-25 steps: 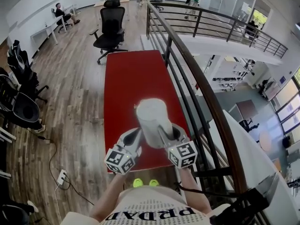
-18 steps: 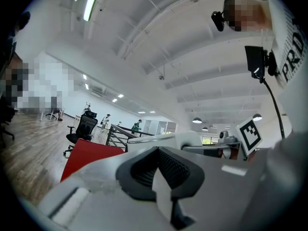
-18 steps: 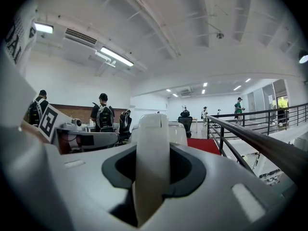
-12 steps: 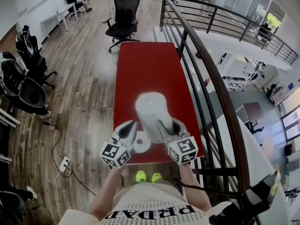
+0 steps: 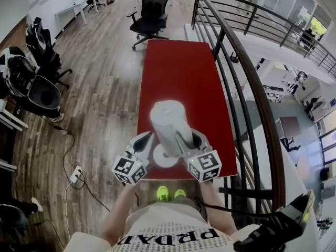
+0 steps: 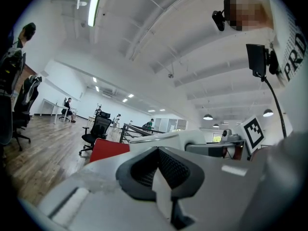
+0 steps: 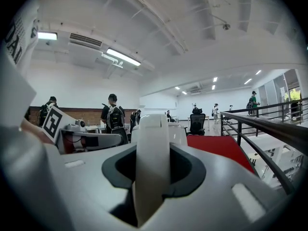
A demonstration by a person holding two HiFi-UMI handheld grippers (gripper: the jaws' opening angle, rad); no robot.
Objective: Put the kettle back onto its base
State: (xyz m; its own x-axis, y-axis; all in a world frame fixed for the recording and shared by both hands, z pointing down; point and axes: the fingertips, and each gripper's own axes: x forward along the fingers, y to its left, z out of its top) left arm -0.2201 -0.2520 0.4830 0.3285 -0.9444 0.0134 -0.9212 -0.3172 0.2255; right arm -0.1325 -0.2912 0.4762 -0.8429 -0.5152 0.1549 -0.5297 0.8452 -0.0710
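In the head view a white kettle (image 5: 168,124) hangs over the near end of the red table (image 5: 181,83). My right gripper (image 5: 185,144) is shut on its handle (image 7: 153,162), which stands upright between the dark pads in the right gripper view. The round white base (image 5: 164,158) lies on the table just below and in front of the kettle, partly hidden by it. My left gripper (image 5: 143,144) hovers beside the kettle's left flank with its jaws together and nothing in them. The left gripper view shows the kettle's body (image 6: 161,139) just past the pads.
A dark metal railing (image 5: 251,96) runs along the table's right side, with a drop to a lower floor beyond it. A black office chair (image 5: 153,8) stands at the table's far end. More chairs (image 5: 38,91) and a power strip (image 5: 77,174) are on the wooden floor at left.
Both grippers and the kettle have drawn back toward the table's near end. The base, unseen a second ago, now shows under the kettle.
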